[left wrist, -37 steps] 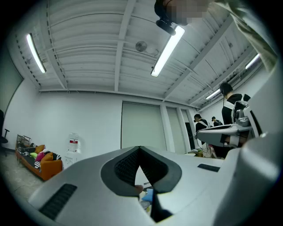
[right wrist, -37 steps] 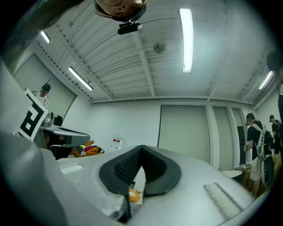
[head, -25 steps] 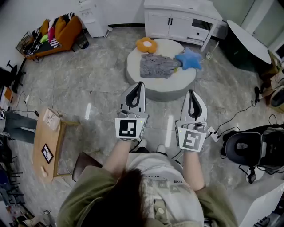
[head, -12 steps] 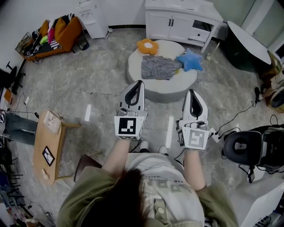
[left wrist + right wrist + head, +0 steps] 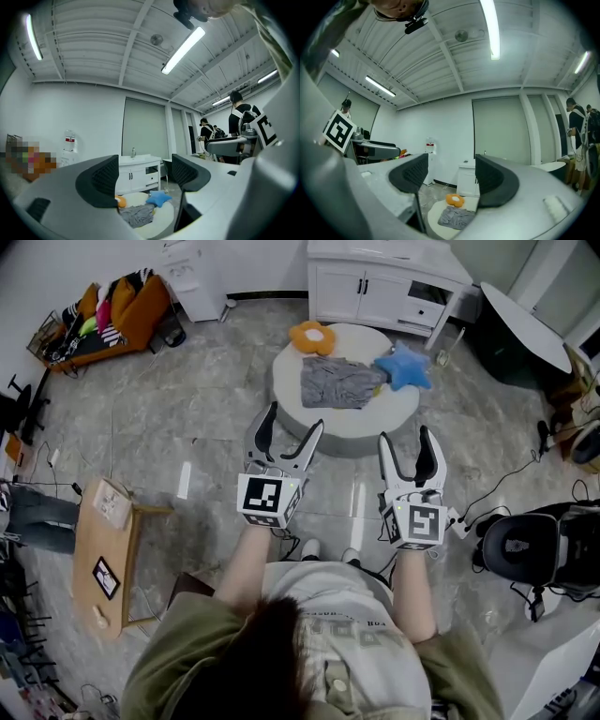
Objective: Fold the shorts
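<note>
The grey shorts lie crumpled on a round white low platform, between an orange flower cushion and a blue star cushion. My left gripper and right gripper are held side by side in the air short of the platform, pointing level at it. The jaws of both have just been opening, and both stand open with nothing between them. The left gripper view shows the shorts low between the jaws of the left gripper. The right gripper likewise frames the shorts.
A white cabinet stands behind the platform. A wooden side table is at the left, an orange seat with clothes at the far left, a black chair and floor cables at the right. People stand in the background.
Both grippers' jaws were together in the earlier frames and now stand spread apart. Both hands have shifted slightly. The shorts have not moved.
</note>
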Tool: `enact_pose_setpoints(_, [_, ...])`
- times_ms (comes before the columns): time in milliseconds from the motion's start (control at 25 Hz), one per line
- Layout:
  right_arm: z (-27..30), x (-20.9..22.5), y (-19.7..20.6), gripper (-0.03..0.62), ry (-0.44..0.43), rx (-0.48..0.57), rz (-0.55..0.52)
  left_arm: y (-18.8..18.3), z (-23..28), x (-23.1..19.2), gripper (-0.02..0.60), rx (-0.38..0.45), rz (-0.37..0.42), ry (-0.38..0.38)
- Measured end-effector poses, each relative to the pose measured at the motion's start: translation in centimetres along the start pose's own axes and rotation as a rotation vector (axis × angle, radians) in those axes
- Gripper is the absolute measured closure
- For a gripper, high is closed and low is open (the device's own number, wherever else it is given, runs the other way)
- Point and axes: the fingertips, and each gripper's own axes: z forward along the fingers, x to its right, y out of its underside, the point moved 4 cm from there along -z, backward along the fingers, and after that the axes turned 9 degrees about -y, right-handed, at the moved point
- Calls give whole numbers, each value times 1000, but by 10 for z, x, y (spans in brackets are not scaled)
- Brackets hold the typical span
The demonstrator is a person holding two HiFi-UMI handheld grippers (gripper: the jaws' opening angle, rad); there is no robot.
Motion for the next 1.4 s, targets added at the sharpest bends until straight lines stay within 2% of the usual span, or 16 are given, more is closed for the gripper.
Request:
enact_pose_setpoints(400, [30, -12, 14, 289, 41, -30, -15, 17, 16, -41, 241, -45, 44, 54])
enact_pose_setpoints(760, [59, 22, 41, 289, 67, -80, 7, 47, 57, -50, 241, -114, 35, 44])
enact_pose_setpoints(960, [98, 52, 61, 289, 44, -107, 12, 60, 100, -60, 241, -141, 35, 25])
enact_pose_setpoints(1400, [216, 143, 78, 289, -37, -123, 12, 50, 234, -81, 241, -146, 43, -50])
